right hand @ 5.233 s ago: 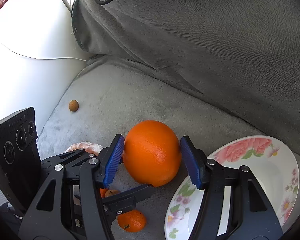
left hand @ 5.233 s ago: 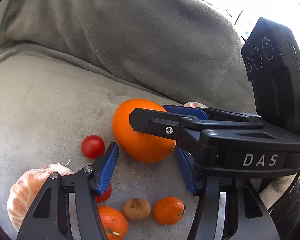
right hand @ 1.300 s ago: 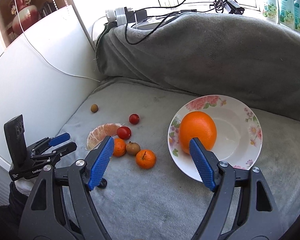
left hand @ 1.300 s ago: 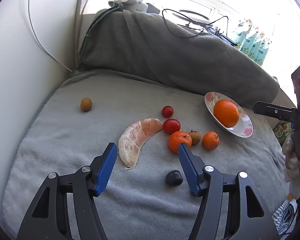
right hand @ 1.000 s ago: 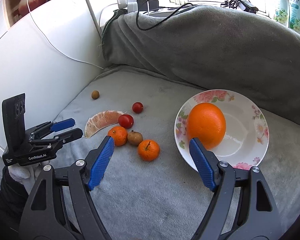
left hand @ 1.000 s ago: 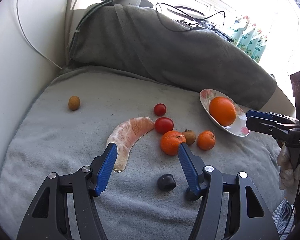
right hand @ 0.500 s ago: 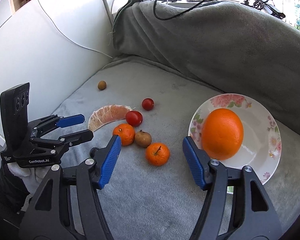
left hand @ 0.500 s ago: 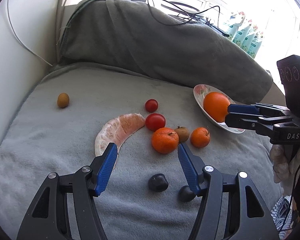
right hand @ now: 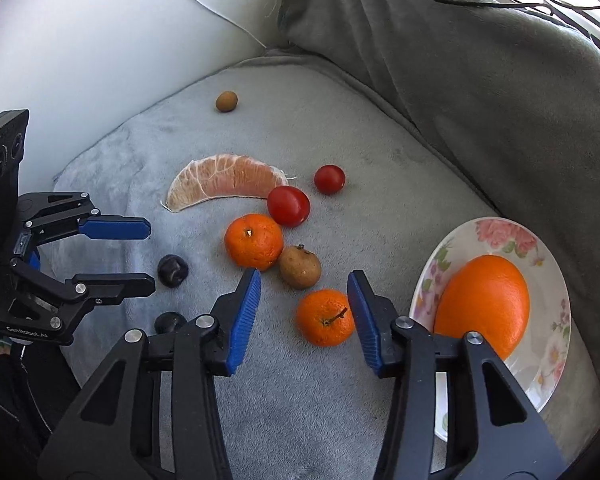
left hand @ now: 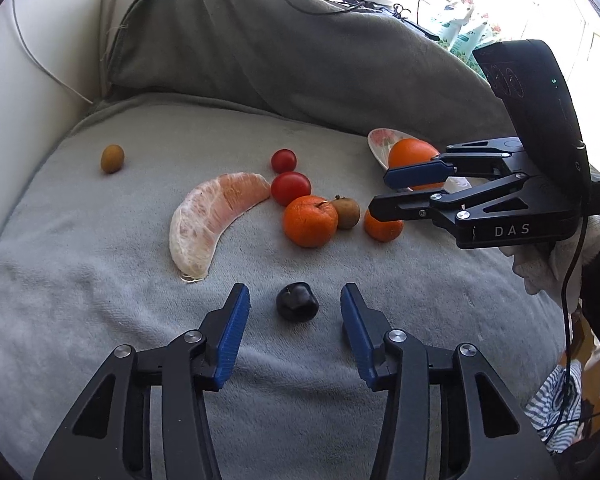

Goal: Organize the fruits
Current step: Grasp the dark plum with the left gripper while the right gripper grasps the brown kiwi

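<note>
Right gripper (right hand: 304, 300) above grey blanket (right hand: 380, 152), jaws just closing, small mandarin (right hand: 325, 317) between pads, untouched. Brown fruit (right hand: 300, 266) just behind mandarin. Floral plate (right hand: 548, 264) with big orange (right hand: 483, 305) right of mandarin. Left gripper (right hand: 150, 252) far left, straddling dark fruit (right hand: 173, 271).

Both grippers' jaws just closing in, nothing gripped: left gripper (left hand: 294, 306) now straddles dark plum (left hand: 297, 307), right gripper (right hand: 304, 290) dropped over small mandarin (right hand: 325, 317).
</note>
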A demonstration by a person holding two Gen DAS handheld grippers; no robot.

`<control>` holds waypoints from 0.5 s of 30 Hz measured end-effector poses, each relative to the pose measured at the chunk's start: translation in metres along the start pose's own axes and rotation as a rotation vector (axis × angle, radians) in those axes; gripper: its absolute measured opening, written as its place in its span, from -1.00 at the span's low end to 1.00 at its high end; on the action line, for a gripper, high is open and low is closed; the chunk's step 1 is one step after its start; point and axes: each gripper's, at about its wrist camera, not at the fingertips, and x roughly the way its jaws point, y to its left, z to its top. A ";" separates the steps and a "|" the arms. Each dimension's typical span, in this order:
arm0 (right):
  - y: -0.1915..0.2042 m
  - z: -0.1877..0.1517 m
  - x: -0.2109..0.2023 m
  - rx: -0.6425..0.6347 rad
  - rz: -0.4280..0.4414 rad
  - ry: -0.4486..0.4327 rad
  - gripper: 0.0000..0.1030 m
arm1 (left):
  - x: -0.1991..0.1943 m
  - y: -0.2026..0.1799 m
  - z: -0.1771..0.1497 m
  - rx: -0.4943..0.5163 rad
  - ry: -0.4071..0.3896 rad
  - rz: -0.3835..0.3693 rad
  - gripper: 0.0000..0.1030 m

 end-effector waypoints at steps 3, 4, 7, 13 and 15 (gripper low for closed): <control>0.003 0.004 0.009 -0.036 -0.010 0.026 -0.08 | 0.003 0.001 -0.001 -0.004 0.009 -0.002 -0.15; 0.005 0.005 0.012 -0.049 -0.015 0.035 -0.08 | 0.004 0.001 -0.001 -0.004 0.011 -0.001 -0.16; 0.008 0.008 0.021 -0.071 -0.020 0.054 -0.08 | 0.007 0.001 -0.001 -0.001 0.019 0.003 -0.21; 0.009 0.011 0.033 -0.099 -0.020 0.081 -0.08 | 0.012 0.003 0.000 -0.001 0.029 0.004 -0.25; 0.007 0.012 0.032 -0.100 -0.012 0.083 -0.08 | 0.014 0.002 0.000 0.001 0.033 0.002 -0.26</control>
